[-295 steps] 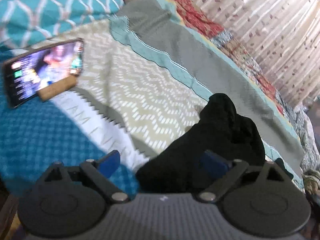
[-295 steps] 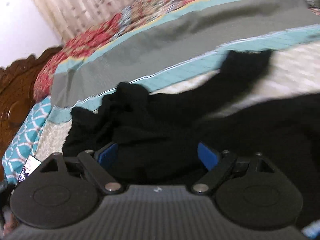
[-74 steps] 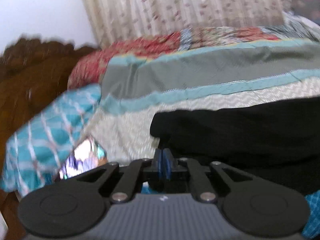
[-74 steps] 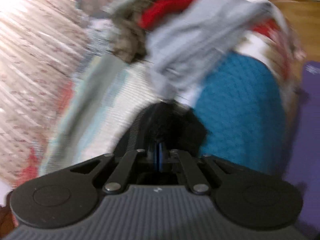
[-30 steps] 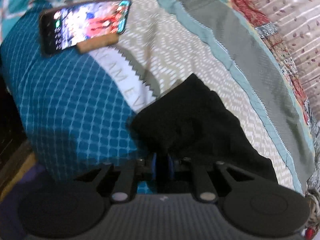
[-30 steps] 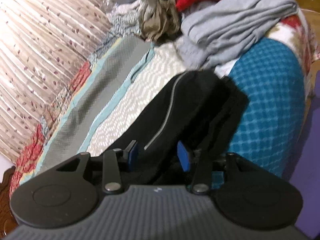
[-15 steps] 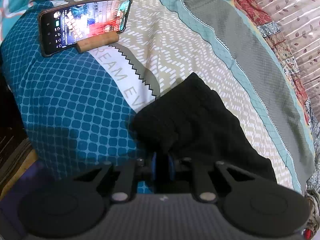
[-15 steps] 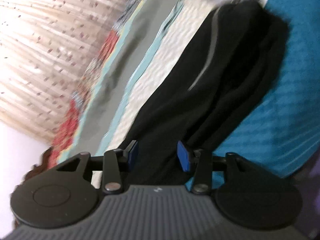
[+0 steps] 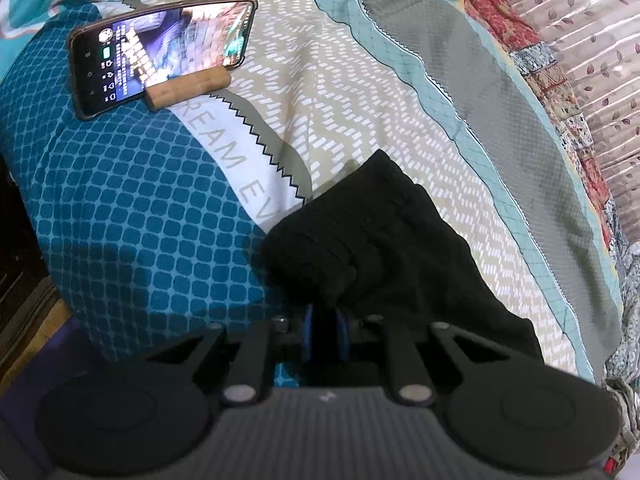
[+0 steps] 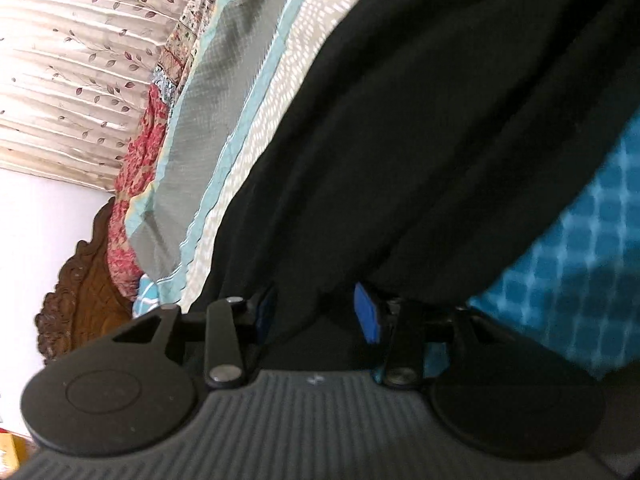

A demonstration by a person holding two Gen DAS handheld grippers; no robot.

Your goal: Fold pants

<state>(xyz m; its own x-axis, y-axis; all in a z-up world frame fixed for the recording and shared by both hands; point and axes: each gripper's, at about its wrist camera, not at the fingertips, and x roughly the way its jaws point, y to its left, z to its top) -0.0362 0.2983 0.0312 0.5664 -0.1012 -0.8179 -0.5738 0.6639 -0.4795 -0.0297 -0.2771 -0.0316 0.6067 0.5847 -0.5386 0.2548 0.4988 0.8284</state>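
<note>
Phone (image 9: 160, 50) leans on a wooden block (image 9: 188, 86) at far left of the bedspread (image 9: 132, 216). Black pants (image 9: 384, 240) lie lengthwise near the bed's front edge. Left gripper (image 9: 325, 334): pads nearly together, pinching the pants' waistband edge. Right gripper (image 10: 316, 314): jaws apart, pants fabric lying between the blue pads (image 10: 366, 314), not squeezed.

You have a smartphone (image 9: 160, 52) with its screen lit, propped tilted against a small wooden stand (image 9: 188, 87) on the patterned bedspread (image 9: 132, 216). The spread runs from blue honeycomb print through a white lettered band to beige chevrons and grey with teal edging. Beyond it hangs a pleated leaf-print curtain (image 10: 76, 64), beside a carved wooden headboard (image 10: 80, 288).
</note>
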